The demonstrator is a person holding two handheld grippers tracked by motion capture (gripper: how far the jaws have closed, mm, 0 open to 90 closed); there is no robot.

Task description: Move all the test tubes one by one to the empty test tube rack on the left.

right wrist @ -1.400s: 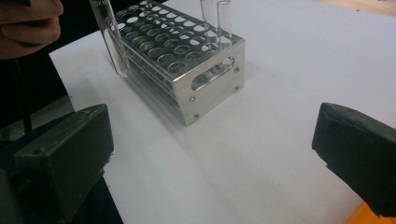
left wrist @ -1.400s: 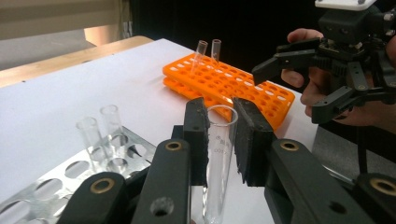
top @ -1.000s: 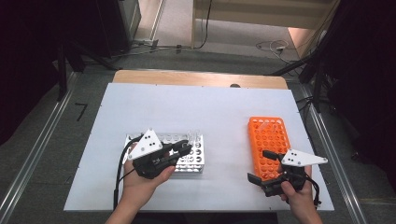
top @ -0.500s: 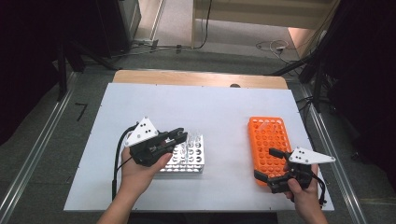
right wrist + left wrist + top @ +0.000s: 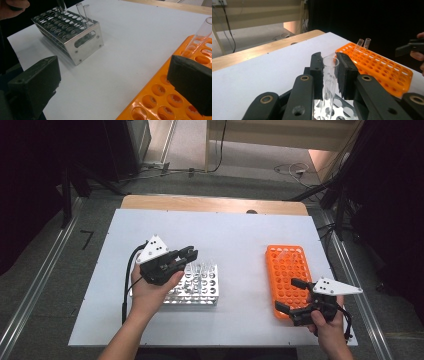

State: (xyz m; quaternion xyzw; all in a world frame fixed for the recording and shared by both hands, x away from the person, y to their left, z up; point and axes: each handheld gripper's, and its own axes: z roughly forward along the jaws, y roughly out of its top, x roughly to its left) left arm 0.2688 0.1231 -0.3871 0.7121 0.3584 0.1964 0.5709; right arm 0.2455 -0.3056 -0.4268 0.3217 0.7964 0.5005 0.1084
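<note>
Two clear glass test tubes [image 5: 363, 43] are already seated in the orange plastic rack [image 5: 287, 275], and apparently two more are left in the silver metal rack [image 5: 197, 287]. A further clear glass tube [image 5: 329, 75] is clamped upright between the jaws of the left hand-held gripper [image 5: 186, 256], just above the metal rack. The right hand-held gripper [image 5: 292, 295] is held wide and empty over the orange rack's near end on the white tabletop [image 5: 240, 235]

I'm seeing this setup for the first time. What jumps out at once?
The bright orange rack at the table's right stands out most, with the open right tool over its near end. Left of it, the left tool grips a clear test tube above the metal rack.
</note>
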